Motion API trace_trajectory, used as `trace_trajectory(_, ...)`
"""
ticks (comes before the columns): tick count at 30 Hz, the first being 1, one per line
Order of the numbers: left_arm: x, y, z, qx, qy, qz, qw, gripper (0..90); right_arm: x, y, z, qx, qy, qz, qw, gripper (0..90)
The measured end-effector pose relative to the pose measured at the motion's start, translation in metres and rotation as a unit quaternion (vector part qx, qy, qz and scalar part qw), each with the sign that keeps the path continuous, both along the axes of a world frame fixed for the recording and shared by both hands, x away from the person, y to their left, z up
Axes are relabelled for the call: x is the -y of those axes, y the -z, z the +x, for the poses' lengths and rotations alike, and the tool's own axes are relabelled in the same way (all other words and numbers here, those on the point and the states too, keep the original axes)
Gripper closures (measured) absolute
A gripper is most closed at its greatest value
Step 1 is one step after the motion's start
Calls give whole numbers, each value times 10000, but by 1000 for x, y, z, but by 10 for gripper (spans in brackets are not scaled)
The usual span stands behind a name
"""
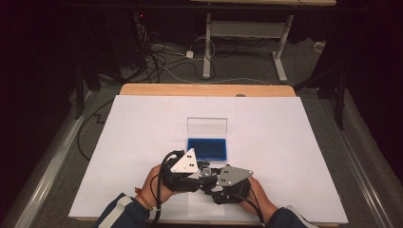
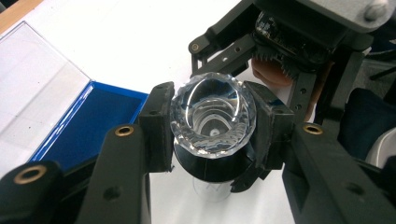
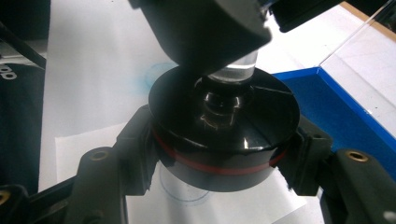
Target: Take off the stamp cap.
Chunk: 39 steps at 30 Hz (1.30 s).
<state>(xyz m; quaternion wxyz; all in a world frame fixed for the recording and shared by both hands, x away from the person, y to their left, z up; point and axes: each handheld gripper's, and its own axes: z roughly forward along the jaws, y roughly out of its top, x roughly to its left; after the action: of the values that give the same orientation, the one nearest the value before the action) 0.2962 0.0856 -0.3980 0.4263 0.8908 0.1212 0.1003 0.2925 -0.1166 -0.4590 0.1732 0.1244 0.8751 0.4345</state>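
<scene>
High view, hands: we see both grippers meeting at the near middle of the white sheet (image 1: 142,142), left gripper (image 1: 196,172) and right gripper (image 1: 212,183) nose to nose.
High view, object: a small glinting crystal knob (image 1: 206,171) sits between them, just in front of the blue case (image 1: 207,148), whose clear lid (image 1: 207,127) stands upright.
Left gripper view, grip: we look straight down on the faceted crystal knob (image 2: 213,116); the left gripper (image 2: 212,126) has its two pads clamped on either side of it, jaws drawn in tight.
Left gripper view, below: a black disc (image 2: 210,169) hangs under the knob, above the sheet.
Left gripper view, surroundings: the blue case (image 2: 88,122) lies to the left, the right gripper (image 2: 299,42) beyond.
Right gripper view, grip: we see the right gripper (image 3: 224,144) closed snugly round the black disc (image 3: 224,126), pads pressing its rim, which carries a red band (image 3: 215,169).
Right gripper view, above: the left gripper (image 3: 205,28) comes down on the clear stem at the disc's centre.
Right gripper view, side: the blue case (image 3: 341,109) lies at right.
</scene>
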Motion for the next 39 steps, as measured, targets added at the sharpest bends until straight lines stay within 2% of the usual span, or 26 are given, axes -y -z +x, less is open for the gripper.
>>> trace_trajectory(6,0,1,-1,36,47,-45,10000,547,2,0,2,-209,-54,58,9997,391)
trace_trajectory(8,0,1,-1,39,56,-65,10000,547,2,0,3,-364,-111,166,9991,390)
trace_trajectory(10,-2,1,1,-19,6,-149,9999,547,3,0,3,-388,-124,213,9989,391)
trace_trajectory(11,-3,1,3,-44,-21,-122,9999,547,3,-1,3,-320,-68,170,9993,391)
trace_trajectory(12,-5,2,3,-50,-38,-192,9998,547,3,-1,2,-203,-20,67,9998,391)
trace_trajectory(13,-5,2,4,-50,-70,-176,9998,548,4,-2,2,-172,21,88,9998,391)
trace_trajectory(15,-6,2,4,-30,-112,-232,9997,548,2,-4,-1,79,159,-94,9998,391)
trace_trajectory(16,-5,2,3,-13,-168,-254,9995,548,3,-4,-1,51,166,-34,9998,391)
trace_trajectory(18,-6,2,5,-84,-106,-276,9995,548,2,-5,-3,121,239,-112,9996,391)
trace_trajectory(20,-9,3,7,-227,-88,-419,9988,548,3,-6,-4,115,211,-71,9997,390)
trace_trajectory(22,-10,3,7,-244,-84,-455,9986,549,4,-7,-5,174,185,-148,9996,390)
trace_trajectory(24,-9,3,7,-224,-49,-402,9989,549,4,-8,-6,179,174,-102,9996,390)
trace_trajectory(25,-9,3,7,-233,-63,-435,9988,549,4,-8,-6,184,166,-145,9996,390)
trace_trajectory(29,-8,2,6,-169,-40,-289,9994,549,3,-7,-6,197,170,-220,9994,390)
trace_trajectory(30,-8,1,6,-147,-46,-275,9995,550,4,-6,-5,97,116,-143,9998,390)
trace_trajectory(34,-10,2,5,-168,-123,-377,9991,551,7,-7,-1,-168,78,107,9998,391)
trace_trajectory(35,-10,2,4,-151,-129,-371,9991,551,7,-7,-1,-202,69,105,9997,391)
trace_trajectory(39,-11,2,3,-113,-179,-399,9990,552,8,-7,-2,-143,94,82,9998,391)
